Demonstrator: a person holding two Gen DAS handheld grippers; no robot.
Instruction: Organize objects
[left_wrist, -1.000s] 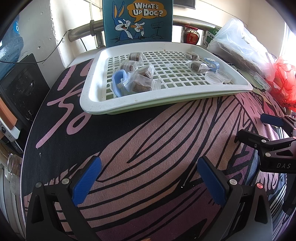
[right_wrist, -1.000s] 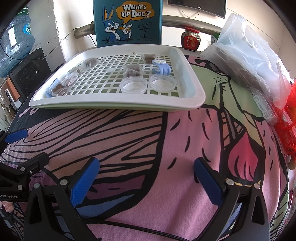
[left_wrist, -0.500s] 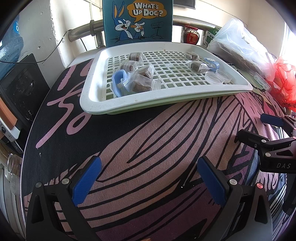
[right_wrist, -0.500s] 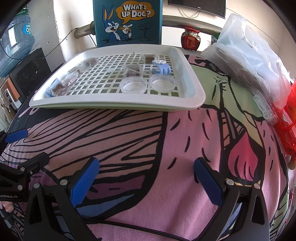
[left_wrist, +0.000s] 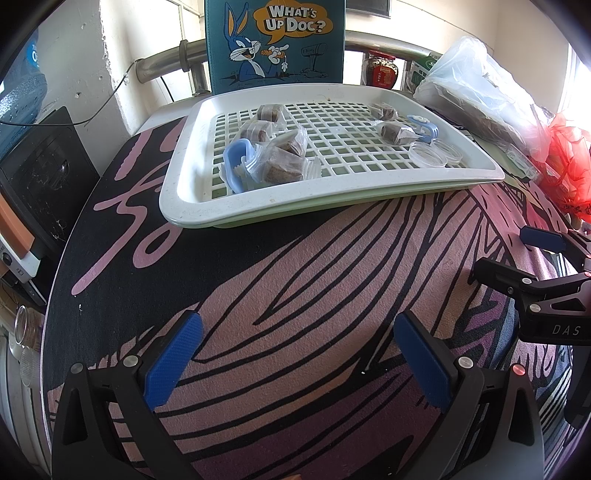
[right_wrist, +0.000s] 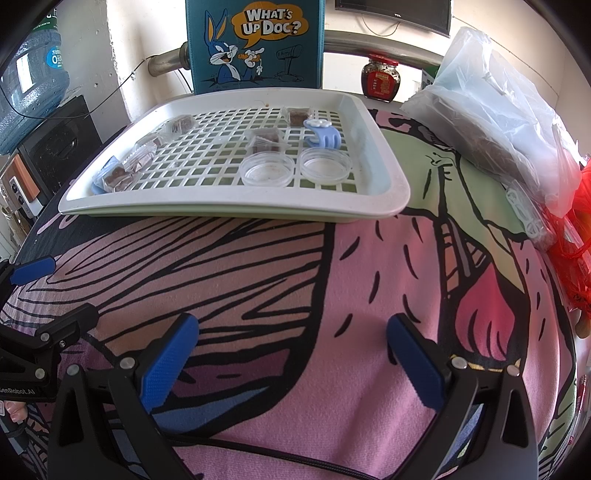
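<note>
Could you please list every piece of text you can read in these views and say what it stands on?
"WHAT'S UP DOC?": speech bubble on the blue cartoon box behind the tray.
"DAS": right gripper's black body.
"Robot.AI", cut off: left gripper's body.
Red-lidded jar label and water jug label: unreadable.

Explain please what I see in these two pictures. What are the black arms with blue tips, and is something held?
There is no robot: a person holds one two-finger tool in each hand, with a camera on each. One picture looks along the left gripper, the other along the right gripper. Both are open and hold nothing. Ahead, on a patterned cloth, a white tray carries wrapped brown snacks, two blue clips and two clear round dishes.
</note>
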